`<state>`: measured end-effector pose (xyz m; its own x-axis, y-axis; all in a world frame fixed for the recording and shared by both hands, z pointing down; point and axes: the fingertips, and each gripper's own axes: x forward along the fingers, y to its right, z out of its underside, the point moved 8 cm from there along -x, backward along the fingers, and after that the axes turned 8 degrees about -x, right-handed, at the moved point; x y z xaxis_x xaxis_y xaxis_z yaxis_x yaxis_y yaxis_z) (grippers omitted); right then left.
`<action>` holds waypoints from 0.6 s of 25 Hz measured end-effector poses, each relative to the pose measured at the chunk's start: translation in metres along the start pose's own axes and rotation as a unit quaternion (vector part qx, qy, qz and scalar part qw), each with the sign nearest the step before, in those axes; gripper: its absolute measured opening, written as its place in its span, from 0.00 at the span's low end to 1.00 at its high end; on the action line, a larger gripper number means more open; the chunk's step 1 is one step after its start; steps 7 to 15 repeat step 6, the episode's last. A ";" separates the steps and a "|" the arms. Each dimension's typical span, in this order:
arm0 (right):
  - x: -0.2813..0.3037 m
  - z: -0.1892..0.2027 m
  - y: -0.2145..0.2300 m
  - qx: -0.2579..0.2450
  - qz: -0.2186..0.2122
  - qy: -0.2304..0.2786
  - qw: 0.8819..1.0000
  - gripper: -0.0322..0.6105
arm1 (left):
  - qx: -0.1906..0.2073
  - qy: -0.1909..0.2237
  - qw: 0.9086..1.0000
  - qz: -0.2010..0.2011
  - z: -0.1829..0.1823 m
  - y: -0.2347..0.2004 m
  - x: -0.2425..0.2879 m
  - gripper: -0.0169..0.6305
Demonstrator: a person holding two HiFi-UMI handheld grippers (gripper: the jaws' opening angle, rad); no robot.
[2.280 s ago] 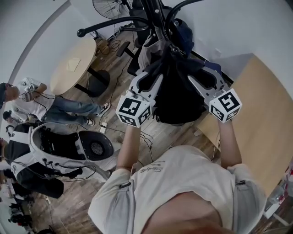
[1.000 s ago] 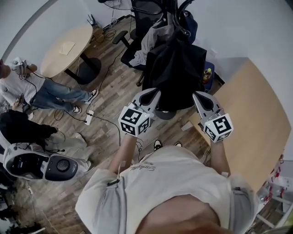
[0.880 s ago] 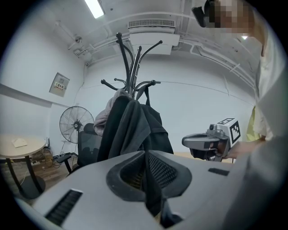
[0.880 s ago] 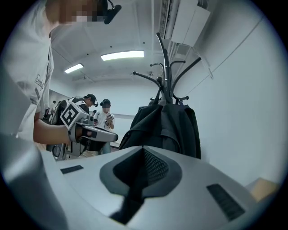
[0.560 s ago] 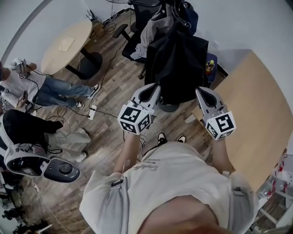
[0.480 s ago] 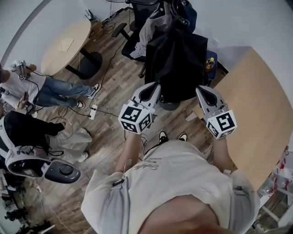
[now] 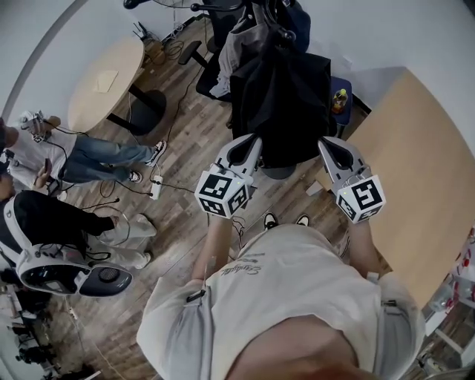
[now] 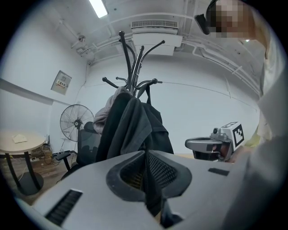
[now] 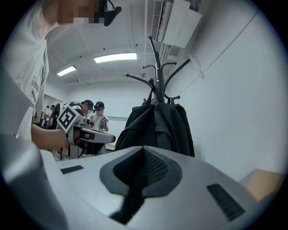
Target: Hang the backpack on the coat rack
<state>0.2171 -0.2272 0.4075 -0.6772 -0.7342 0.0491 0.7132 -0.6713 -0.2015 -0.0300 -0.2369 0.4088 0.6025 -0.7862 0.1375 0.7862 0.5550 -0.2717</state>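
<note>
The black backpack [image 7: 286, 104] hangs from the black coat rack [image 7: 271, 18], its bottom above the rack's base. My left gripper [image 7: 250, 139] and right gripper [image 7: 327, 142] are held side by side short of the backpack, not touching it. In the left gripper view the jaws [image 8: 145, 155] are shut and empty, with the backpack [image 8: 135, 123] and the rack's hooks [image 8: 132, 67] ahead. In the right gripper view the jaws [image 9: 144, 153] are shut and empty too, facing the backpack [image 9: 162, 123] under the rack [image 9: 157, 72].
A grey garment [image 7: 239, 44] also hangs on the rack. A wooden table [image 7: 423, 171] is at the right, a round table [image 7: 104, 82] and an office chair [image 7: 211, 52] at the back left. People [image 7: 67, 152] stand at the left, and a fan [image 8: 74, 123] is by the wall.
Since the earliest frame both grippers have drawn back from the backpack's sides, and it stays hanging on the rack. Over the last second they have held about still.
</note>
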 end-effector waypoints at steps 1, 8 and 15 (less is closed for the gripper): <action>0.000 0.002 0.001 0.001 0.000 -0.002 1.000 0.04 | 0.000 -0.001 1.000 -0.001 0.001 0.000 0.001 0.08; 0.005 0.005 0.008 -0.001 -0.007 -0.006 1.000 0.04 | -0.007 -0.007 1.000 -0.010 0.005 -0.005 0.008 0.08; 0.005 0.005 0.008 -0.001 -0.007 -0.006 1.000 0.04 | -0.007 -0.007 1.000 -0.010 0.005 -0.005 0.008 0.08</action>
